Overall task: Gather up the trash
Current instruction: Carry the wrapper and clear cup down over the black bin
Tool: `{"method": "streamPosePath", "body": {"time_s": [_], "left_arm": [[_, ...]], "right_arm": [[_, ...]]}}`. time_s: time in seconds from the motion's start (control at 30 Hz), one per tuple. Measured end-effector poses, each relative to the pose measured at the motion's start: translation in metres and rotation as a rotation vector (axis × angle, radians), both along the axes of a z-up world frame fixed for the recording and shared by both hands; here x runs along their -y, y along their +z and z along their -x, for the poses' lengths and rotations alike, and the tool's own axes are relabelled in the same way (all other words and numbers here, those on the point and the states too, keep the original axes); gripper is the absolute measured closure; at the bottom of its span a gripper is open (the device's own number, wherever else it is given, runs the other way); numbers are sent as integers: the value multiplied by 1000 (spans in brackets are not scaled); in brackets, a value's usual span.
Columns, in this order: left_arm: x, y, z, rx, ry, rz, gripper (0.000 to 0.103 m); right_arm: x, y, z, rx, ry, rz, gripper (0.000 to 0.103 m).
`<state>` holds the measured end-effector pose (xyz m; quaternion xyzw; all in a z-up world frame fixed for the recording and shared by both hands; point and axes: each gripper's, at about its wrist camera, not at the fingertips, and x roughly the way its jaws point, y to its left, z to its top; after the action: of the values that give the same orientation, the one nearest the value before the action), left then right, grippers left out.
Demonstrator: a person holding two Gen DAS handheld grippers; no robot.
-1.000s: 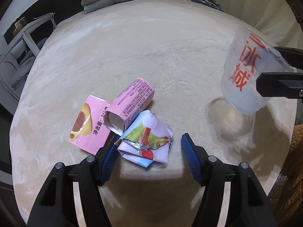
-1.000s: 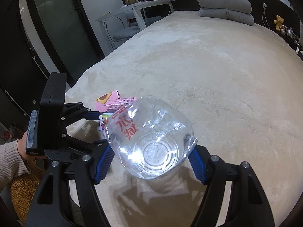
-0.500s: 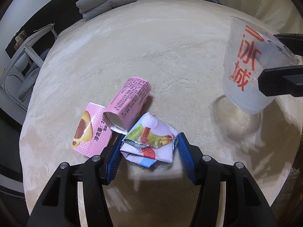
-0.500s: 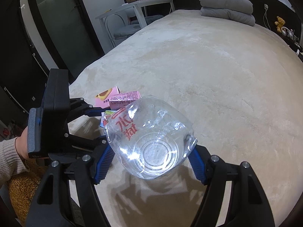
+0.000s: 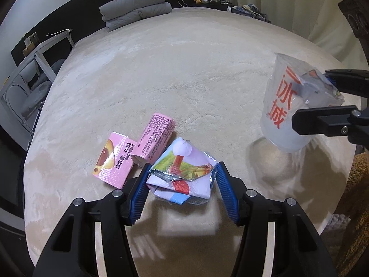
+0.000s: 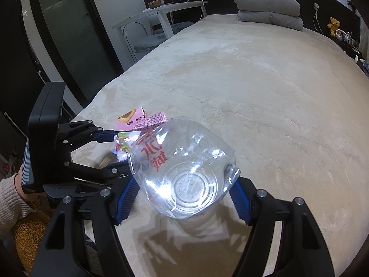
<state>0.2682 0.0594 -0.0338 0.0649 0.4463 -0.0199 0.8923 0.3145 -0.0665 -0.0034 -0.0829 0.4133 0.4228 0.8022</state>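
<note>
Trash on beige bed: folded foil wrapper clenched between left gripper blue fingers, which have just been closing on it; wrapper sits just off the cover. Two pink cartons beside it, flat carton and carton tube, touching each other. Right gripper fingers grasp clear plastic cup, red print, tilted, held above bed, near the wrapper. Sleeve at left edge.
</note>
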Motion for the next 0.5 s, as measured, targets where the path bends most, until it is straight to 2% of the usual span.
{"method": "streamPosePath", "body": {"time_s": [0.3,0.5], "left_arm": [[12,26,41,81,33,87,48],[31,32,75,132,23,109,48]], "right_arm": [[24,2,29,8,-50,-23,32],[44,-1,60,2,-73,-40,32]]}}
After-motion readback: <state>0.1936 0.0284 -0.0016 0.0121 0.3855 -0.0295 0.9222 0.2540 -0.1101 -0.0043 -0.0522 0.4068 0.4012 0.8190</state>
